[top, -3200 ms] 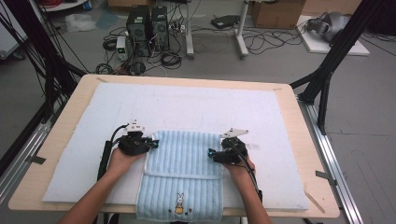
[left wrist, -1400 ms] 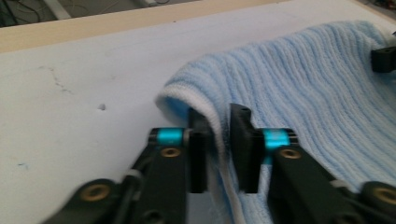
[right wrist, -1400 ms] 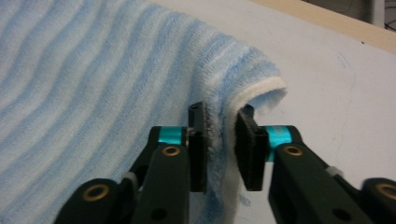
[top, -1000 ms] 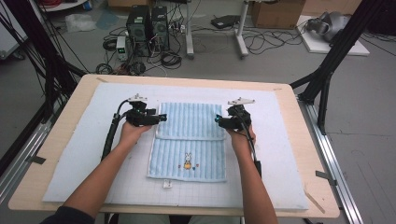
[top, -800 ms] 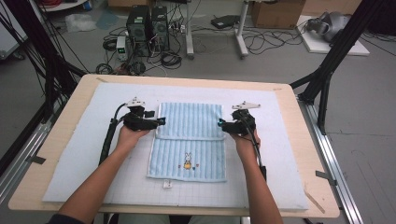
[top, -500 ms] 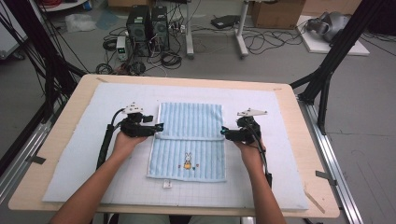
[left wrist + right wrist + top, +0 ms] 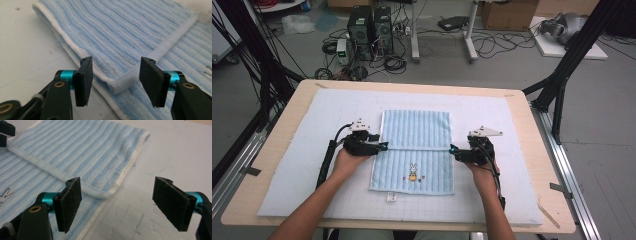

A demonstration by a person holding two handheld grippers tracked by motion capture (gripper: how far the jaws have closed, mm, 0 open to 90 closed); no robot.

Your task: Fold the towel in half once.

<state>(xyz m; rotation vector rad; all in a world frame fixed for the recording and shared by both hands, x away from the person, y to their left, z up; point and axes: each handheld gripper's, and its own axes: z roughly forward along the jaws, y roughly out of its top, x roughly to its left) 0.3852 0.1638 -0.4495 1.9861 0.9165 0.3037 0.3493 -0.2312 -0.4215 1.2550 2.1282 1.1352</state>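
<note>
A light blue striped towel with a small rabbit stitched on it lies flat on the white mat. Its far half is a folded-over layer whose white hem crosses the middle. My left gripper sits at the towel's left edge. Its jaws have just been closing and still stand apart, with the folded layer's corner between the pads, untouched. My right gripper is at the right edge. Its jaws have just been opening and stand wide, with the other folded corner lying loose between them.
The mat covers a wooden table. Black frame posts stand at both sides, and computers and cables lie on the floor beyond the far edge. A small white label sticks out at the towel's near hem.
The towel went from the table's near edge to the mat's middle. Both hands then drew back along its sides from the far part to the middle hem. Left jaws narrowed; right jaws widened.
</note>
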